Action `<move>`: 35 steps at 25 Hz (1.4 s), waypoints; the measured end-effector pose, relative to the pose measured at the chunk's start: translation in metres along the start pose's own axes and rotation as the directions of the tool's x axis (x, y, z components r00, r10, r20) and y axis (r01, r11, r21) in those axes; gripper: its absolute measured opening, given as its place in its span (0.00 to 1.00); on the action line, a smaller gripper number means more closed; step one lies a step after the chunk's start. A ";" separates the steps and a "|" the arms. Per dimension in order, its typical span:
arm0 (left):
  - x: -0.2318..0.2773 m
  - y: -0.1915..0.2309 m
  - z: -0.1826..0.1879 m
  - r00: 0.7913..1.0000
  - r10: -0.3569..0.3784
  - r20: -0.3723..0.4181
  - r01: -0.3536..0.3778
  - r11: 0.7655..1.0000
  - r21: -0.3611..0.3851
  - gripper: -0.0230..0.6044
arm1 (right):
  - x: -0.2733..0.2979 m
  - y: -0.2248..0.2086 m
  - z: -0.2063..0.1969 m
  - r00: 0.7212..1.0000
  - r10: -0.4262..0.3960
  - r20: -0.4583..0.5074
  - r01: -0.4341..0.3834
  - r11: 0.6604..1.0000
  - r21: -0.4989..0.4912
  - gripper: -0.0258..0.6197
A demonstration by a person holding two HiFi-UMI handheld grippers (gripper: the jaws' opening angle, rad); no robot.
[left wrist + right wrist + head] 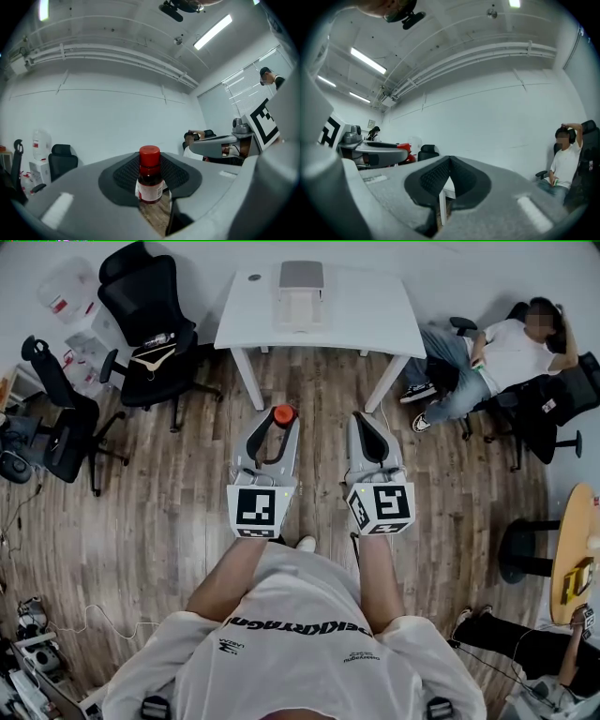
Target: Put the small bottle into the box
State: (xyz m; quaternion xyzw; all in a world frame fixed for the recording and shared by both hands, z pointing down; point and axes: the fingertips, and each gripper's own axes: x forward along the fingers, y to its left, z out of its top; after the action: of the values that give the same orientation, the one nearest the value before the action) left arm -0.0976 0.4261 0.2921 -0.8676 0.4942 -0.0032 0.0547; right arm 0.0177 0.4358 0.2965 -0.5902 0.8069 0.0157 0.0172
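Clasped the small bottle (150,176) upright in the left gripper (274,426), with the box (300,296) at twelve o'clock on the table (380,320) (right gripper (367,420) alongside, jaws pressed together, empty).

no word here can be read for sure. the white shirt (281,667) has a row of black letters across it, upside down from above and too bent to spell out. the left cube (256,507) on the left gripper (280,425) and the right cube (392,502) on the right gripper (368,424) each show a black and white square marker, with no letters. the small bottle (150,180) has a white label with print too tiny to read.
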 end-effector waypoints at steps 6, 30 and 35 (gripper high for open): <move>0.005 -0.007 -0.003 1.000 0.010 0.001 -0.010 1.000 0.010 0.25 | -0.001 -0.009 -0.007 1.000 0.005 0.004 -0.005 1.000 0.013 0.04; 0.189 0.095 -0.037 1.000 0.026 0.006 -0.026 0.999 -0.030 0.25 | 0.206 -0.075 -0.031 1.000 0.024 -0.018 -0.024 1.000 -0.001 0.04; 0.235 0.127 -0.037 1.000 0.019 -0.004 -0.019 0.999 -0.042 0.25 | 0.260 -0.088 -0.026 0.999 0.021 -0.030 -0.021 1.000 -0.007 0.04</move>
State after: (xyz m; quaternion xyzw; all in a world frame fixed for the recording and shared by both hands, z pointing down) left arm -0.0883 0.1567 0.3055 -0.8638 0.5025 0.0063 0.0358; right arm 0.0224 0.1603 0.3105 -0.5818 0.8133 0.0100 0.0031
